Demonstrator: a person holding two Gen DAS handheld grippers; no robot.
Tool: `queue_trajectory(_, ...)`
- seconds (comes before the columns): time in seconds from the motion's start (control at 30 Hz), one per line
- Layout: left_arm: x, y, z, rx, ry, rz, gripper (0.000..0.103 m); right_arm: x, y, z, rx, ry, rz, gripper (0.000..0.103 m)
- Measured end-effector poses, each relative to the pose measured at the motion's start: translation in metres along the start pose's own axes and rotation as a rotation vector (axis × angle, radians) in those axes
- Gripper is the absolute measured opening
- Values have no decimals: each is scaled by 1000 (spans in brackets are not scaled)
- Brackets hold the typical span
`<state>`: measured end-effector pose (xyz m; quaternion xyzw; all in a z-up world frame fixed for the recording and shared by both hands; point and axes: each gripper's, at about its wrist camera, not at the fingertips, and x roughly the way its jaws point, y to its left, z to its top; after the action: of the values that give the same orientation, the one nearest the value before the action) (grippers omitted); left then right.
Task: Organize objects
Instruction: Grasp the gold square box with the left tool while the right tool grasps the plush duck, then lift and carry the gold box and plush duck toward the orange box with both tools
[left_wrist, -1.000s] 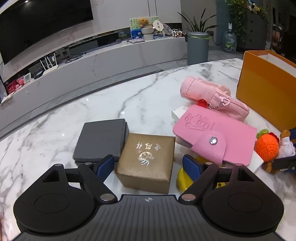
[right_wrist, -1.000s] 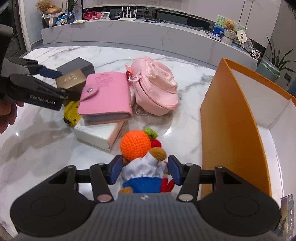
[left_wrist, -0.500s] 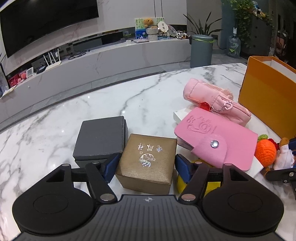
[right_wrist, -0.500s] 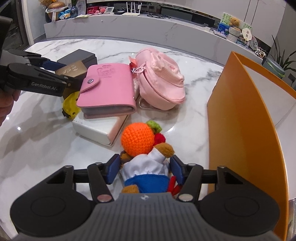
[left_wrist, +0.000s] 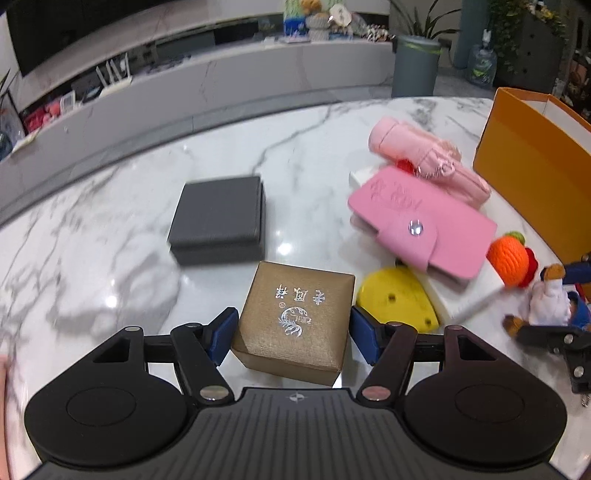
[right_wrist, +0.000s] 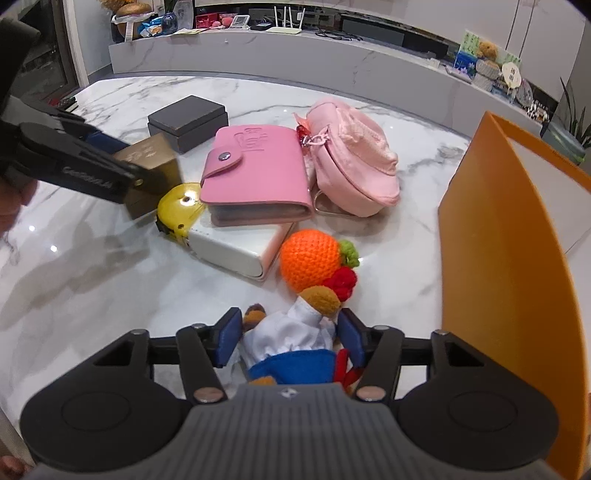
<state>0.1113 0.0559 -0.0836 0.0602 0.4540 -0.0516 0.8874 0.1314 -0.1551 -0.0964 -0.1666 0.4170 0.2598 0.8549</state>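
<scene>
Blur over the silver lettering of the textured gold box (left_wrist: 295, 317), low centre, clamped by the left gripper (left_wrist: 293, 338); right gripper (right_wrist: 288, 338) opening around the crocheted doll (right_wrist: 291, 343), bottom centre.

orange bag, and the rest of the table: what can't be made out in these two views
- Orange bag: its contents, in both views; its own wall blocks them, and the frame edge crops it.
- White box: its top, under the pink wallet.
- Plush doll: lower body, right wrist view, behind the gripper body.
- Gold box: foil lettering too blurred to read.
</scene>
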Motion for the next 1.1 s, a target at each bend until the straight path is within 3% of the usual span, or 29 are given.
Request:
queue_trajectory(0.17, -11, -1, -6, -14, 72, 15, 75, -14, -3, -3, 1, -10, -1, 68)
queue_trajectory(0.27, -15, -3, -10, -32, 114, 15, 76, -18, -5, -6, -19, 17, 15, 76)
queue_trajectory(0.37, -17, -6, -13, -27, 117, 38, 77, -17, -4, -13, -74, 59, 16, 78)
queue_trajectory(0.47, -13, -8, -15, -4, 120, 45, 79, -10, -5, -19, -83, 95, 2, 76)
queue_trajectory(0.57, -8, -9, -16, 5, 113, 41, 81, -7, -11, -21, -41, 104, 27, 62)
queue_trajectory(0.77, 4, -5, -21, -1, 95, 19, 88, -5, -11, -20, -11, 94, 46, 61)
queue_trajectory(0.9, 4, 5, -20, -59, 95, -30, 73, -4, -13, -20, 4, 86, 54, 61)
queue_trajectory(1.1, 1, 2, -20, -40, 130, -23, 71, -5, -12, -22, 17, 68, 49, 61)
